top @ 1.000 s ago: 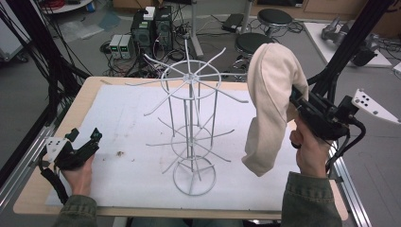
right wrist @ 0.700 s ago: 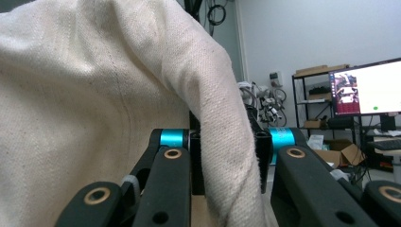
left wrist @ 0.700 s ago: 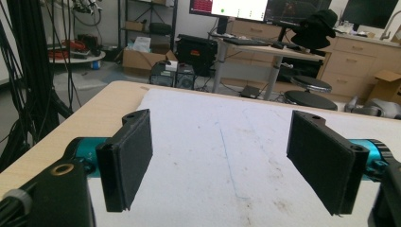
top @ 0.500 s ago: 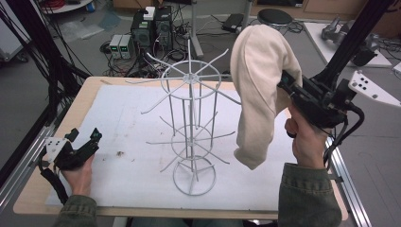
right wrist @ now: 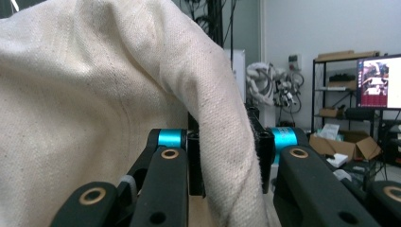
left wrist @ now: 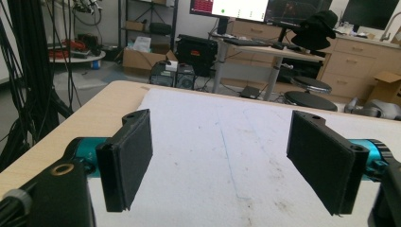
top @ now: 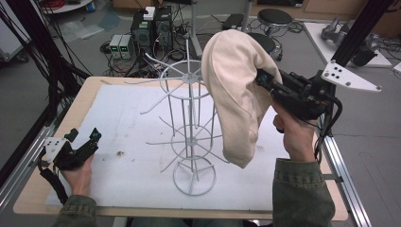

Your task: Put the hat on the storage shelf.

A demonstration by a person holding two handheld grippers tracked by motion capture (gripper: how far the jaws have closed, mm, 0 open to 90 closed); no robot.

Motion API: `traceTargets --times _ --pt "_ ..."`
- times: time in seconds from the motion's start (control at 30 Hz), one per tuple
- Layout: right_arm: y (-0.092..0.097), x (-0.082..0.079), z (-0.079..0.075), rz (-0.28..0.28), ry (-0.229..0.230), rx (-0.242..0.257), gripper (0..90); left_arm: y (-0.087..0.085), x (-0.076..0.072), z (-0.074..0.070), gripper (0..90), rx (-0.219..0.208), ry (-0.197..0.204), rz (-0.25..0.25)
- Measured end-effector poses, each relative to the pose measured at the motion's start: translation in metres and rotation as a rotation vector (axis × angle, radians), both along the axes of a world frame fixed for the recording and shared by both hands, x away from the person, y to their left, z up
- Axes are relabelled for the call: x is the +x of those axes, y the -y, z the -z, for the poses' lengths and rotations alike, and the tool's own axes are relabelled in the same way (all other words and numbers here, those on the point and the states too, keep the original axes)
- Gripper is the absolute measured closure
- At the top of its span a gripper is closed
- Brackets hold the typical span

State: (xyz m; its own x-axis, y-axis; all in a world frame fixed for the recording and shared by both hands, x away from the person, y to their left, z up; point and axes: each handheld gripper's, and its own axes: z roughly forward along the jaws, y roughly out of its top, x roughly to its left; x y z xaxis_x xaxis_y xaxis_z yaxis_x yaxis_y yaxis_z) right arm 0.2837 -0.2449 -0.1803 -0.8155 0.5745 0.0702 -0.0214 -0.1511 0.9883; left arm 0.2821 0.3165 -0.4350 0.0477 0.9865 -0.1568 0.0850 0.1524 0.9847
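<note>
A cream cloth cap [top: 235, 94] hangs in the air beside the top right of a white wire rack [top: 191, 142] that stands mid-table. My right gripper [top: 261, 81] is shut on the cap's upper edge. In the right gripper view the fabric [right wrist: 94, 94] is pinched between the two black pads [right wrist: 195, 165] of that gripper [right wrist: 227, 163]; its jaws have just been opening a little, with the cloth still held. The cap's lower end dangles near the rack's middle prongs. My left gripper [top: 86, 142] rests at the table's front left, open, with nothing between its jaws [left wrist: 220, 161].
A white mat [top: 123, 113] covers most of the wooden table [top: 90, 94]. The rack's thin prongs stick out all around it. Black frame posts and cables stand at the far left, and stools and electronics sit on the floor beyond the table.
My right gripper has carried the cap up and to the left, from right of the rack to beside its top ring. The left gripper has stayed put.
</note>
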Motion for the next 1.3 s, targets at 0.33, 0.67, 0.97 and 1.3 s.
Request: traceTargets --times 0.33,0.67,0.97,1.3 --pt "0.001 0.005 0.018 -0.024 -0.038 -0.023 71.4 0.001 0.000 0.000 23.5 -0.001 0.002 -0.001" --pt "0.004 0.001 0.023 -0.013 -0.033 0.009 57.5 0.000 0.000 0.000 23.5 0.000 0.004 0.001" --pt "0.007 0.000 0.031 -0.016 -0.038 0.029 51.6 0.001 -0.001 -0.001 23.5 0.003 0.013 0.004" --pt "0.012 -0.001 0.037 -0.005 -0.040 0.057 45.3 0.002 -0.001 -0.001 23.5 0.006 0.013 0.009"
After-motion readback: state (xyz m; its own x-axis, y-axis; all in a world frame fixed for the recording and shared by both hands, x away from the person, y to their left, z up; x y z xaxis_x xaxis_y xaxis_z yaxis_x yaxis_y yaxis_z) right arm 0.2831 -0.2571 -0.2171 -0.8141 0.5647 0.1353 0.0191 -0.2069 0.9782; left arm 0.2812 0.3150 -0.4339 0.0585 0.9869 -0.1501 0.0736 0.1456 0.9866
